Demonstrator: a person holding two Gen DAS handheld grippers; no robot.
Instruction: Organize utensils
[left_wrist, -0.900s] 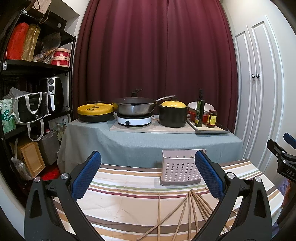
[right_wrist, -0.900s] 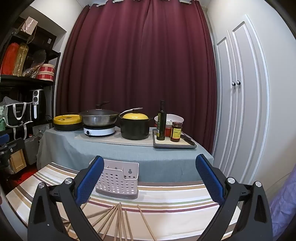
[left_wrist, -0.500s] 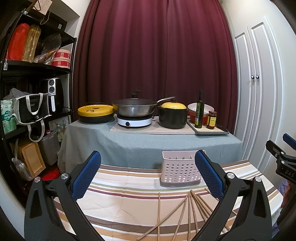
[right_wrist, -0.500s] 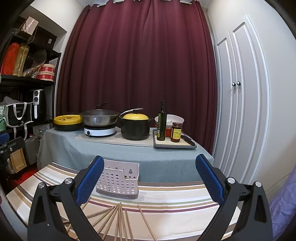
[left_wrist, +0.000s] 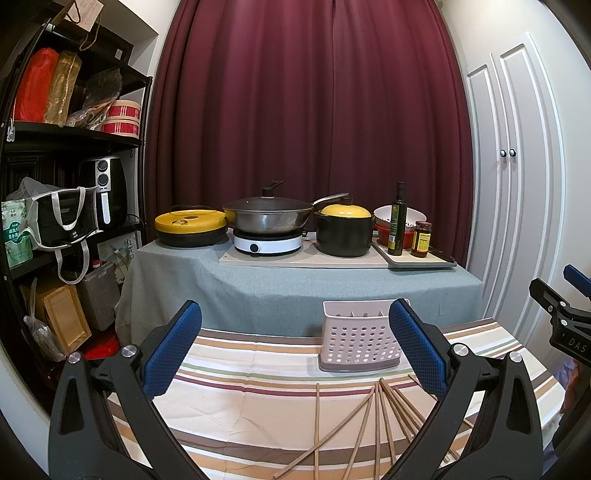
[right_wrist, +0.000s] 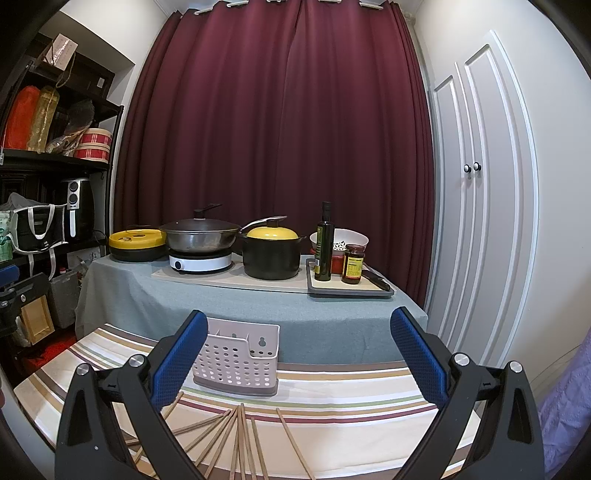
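Almost nothing has shifted since the earlier frames: both views are framed as before, and the chopsticks (left_wrist: 384, 417) lie in the same loose fan on the striped counter (left_wrist: 258, 373). They are bare wooden sticks, spread out with their far ends gathered close together, just in front of the perforated utensil basket (left_wrist: 356, 338), which stands upright near the counter's far edge with nothing visible sticking out of it. In the right wrist view the chopsticks (right_wrist: 240, 435) sit between the two fingers and the utensil basket (right_wrist: 238, 360) is just beyond the left blue pad.

Left claw (left_wrist: 295, 349) is spread wide with nothing between its blue pads, hanging above the counter. Right claw (right_wrist: 299, 356) is likewise wide apart and holds nothing; part of it shows at the right edge of the left wrist view.

Behind the counter stands a table under a grey cloth (left_wrist: 295, 284) carrying a wok (left_wrist: 271, 216) on a white hob, a black pot with a yellow lid (left_wrist: 345, 230), an oil bottle (left_wrist: 398, 221) and a jar (left_wrist: 422, 239). Dark red curtains (left_wrist: 314, 110) hang behind.
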